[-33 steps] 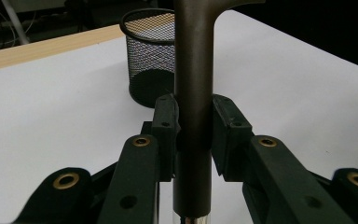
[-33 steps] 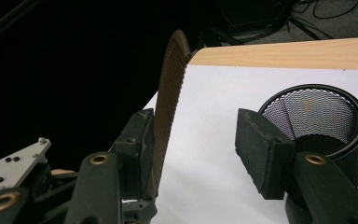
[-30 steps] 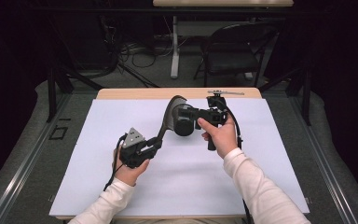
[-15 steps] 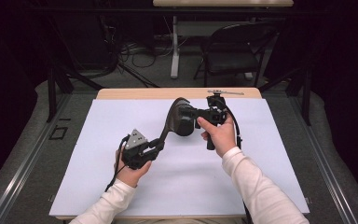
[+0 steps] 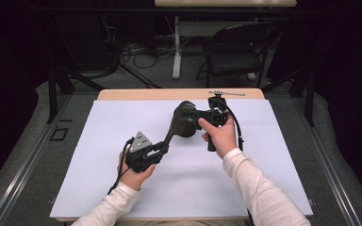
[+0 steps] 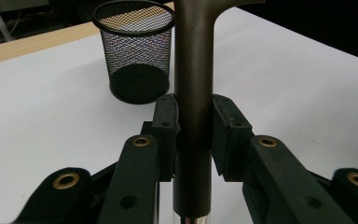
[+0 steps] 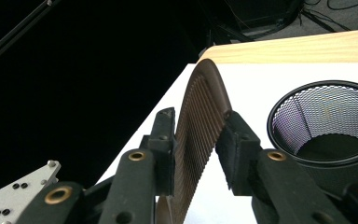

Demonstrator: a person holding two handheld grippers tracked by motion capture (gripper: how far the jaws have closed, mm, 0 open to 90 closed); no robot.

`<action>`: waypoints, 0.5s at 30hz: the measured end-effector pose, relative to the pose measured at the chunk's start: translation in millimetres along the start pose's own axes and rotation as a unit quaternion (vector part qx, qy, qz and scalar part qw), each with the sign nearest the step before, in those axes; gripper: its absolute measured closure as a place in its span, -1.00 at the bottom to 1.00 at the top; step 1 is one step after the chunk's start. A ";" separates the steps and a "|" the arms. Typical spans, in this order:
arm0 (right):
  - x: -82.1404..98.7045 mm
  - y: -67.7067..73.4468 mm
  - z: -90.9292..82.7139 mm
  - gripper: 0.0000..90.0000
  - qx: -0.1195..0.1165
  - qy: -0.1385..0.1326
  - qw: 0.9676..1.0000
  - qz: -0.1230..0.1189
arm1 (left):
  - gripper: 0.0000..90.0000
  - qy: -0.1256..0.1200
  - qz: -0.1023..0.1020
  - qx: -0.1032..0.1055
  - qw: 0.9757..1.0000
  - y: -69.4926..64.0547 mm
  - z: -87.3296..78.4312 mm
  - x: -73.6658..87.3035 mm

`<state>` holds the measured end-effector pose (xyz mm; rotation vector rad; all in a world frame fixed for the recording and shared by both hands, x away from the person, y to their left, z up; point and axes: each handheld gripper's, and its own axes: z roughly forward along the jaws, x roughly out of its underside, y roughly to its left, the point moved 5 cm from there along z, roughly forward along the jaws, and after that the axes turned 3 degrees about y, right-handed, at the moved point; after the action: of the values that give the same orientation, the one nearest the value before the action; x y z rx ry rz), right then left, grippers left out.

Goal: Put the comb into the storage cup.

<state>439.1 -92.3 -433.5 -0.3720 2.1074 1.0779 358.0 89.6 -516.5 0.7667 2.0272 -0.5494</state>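
Brown and ridged, the comb [image 7: 198, 140] hangs above the white mat [image 5: 122, 117], held at both ends: the left gripper [image 6: 193, 135] pinches its smooth handle [image 6: 193, 93], and the right gripper [image 7: 196, 151] pinches the curved toothed head across the teeth. In the high view the comb [image 5: 172, 132] runs from the left gripper [image 5: 162, 148] near the middle of the mat up to the right gripper [image 5: 202, 117] farther off. A black mesh cup [image 7: 324, 123] stands just beside the right gripper, on the far part of the mat. With two firm grips on one stiff thing, any mismatch between the hands may bend the comb or twist it out of a jaw. The handle looks slick, so it could slide through the left pads. A swing to the right could also knock the light cup over.
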 end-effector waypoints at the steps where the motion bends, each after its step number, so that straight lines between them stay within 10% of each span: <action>1: 0.0 0.1 0.0 0.57 -0.001 0.000 1.000 0.000 | 0.63 0.000 0.000 0.000 1.000 -0.1 0.1 0.0; 15: -0.1 -0.7 0.2 0.68 -0.002 0.002 1.000 0.009 | 0.63 0.001 0.003 0.003 1.000 -2.9 1.1 0.5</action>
<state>439.7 -92.5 -433.9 -0.3598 2.1164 1.0927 356.4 87.0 -517.2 0.7765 2.0257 -0.5521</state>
